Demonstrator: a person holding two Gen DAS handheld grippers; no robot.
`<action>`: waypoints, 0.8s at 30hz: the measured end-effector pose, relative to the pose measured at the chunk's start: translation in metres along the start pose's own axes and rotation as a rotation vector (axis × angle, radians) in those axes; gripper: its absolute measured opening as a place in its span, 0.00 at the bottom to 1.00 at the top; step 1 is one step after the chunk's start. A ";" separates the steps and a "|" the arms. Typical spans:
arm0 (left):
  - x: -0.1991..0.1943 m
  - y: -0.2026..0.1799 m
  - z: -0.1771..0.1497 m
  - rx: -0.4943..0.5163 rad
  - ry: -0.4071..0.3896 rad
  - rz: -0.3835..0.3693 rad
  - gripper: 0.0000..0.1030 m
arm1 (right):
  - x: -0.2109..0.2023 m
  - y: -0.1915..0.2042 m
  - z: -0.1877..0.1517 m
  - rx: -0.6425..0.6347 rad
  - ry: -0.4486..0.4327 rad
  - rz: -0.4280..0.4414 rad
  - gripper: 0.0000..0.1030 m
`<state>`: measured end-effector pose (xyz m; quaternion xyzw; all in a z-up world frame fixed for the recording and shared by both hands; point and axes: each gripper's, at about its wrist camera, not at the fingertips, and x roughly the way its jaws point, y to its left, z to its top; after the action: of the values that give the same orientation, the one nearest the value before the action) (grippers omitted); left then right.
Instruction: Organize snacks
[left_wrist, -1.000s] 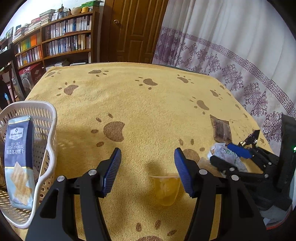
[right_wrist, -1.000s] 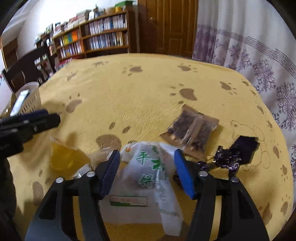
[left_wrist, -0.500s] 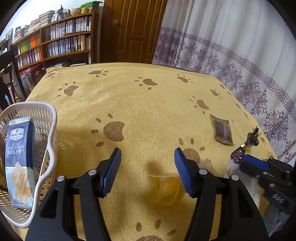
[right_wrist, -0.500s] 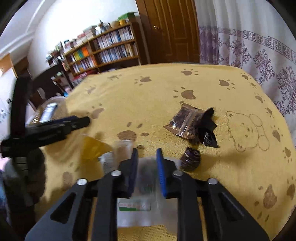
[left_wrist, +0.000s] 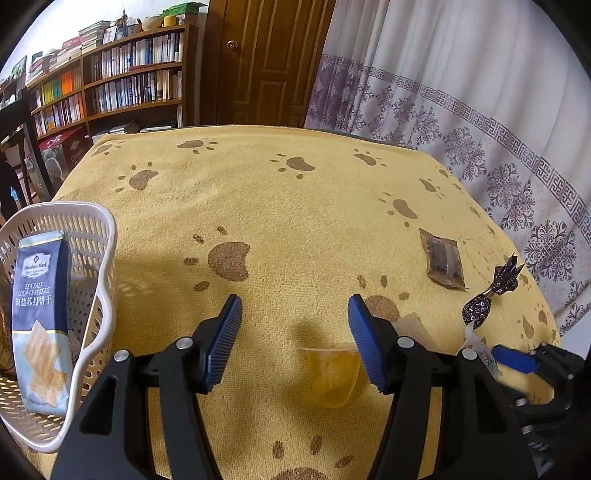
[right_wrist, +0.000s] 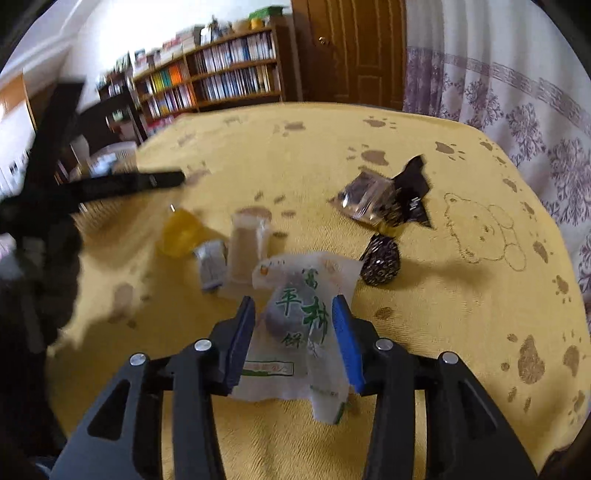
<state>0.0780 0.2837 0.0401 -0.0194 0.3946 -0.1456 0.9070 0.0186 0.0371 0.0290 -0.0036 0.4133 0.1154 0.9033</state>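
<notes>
In the right wrist view my right gripper (right_wrist: 295, 339) is shut on a white packet with green characters (right_wrist: 295, 295), one blue pad against each side, low over the yellow cloth. My left gripper (left_wrist: 295, 341) stands open in the left wrist view. A yellow jelly cup (left_wrist: 334, 376) lies on the cloth just inside its right finger, untouched. At the left, a white basket (left_wrist: 107, 288) holds a blue cracker pack (left_wrist: 40, 314). A brown packet (left_wrist: 443, 262) and a dark purple wrapped candy (left_wrist: 491, 295) lie to the right. The right gripper's blue finger shows at the left wrist view's right edge.
Ahead of the right gripper lie a beige packet (right_wrist: 247, 247), a small silver packet (right_wrist: 210, 262), the jelly cup (right_wrist: 179, 236), the dark candy (right_wrist: 380, 262) and a clear brown packet (right_wrist: 365, 199). A curtain (left_wrist: 480, 110) hangs beyond the table's right edge; bookshelves (left_wrist: 122, 85) stand behind.
The right gripper closed from wide open onto the white packet, its fingers now wider than half a second ago, and it drew back. The left gripper has not moved.
</notes>
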 end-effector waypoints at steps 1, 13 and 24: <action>0.000 0.001 0.000 -0.003 -0.001 0.000 0.59 | 0.004 0.002 -0.001 -0.008 0.009 -0.014 0.45; 0.001 0.000 -0.004 0.005 0.009 0.001 0.59 | 0.017 -0.008 -0.003 0.001 0.037 -0.091 0.30; -0.008 -0.007 -0.013 0.022 0.014 -0.032 0.59 | -0.003 -0.037 -0.021 0.110 0.003 -0.073 0.29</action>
<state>0.0613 0.2800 0.0376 -0.0148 0.3987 -0.1647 0.9020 0.0089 -0.0019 0.0147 0.0310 0.4198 0.0593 0.9051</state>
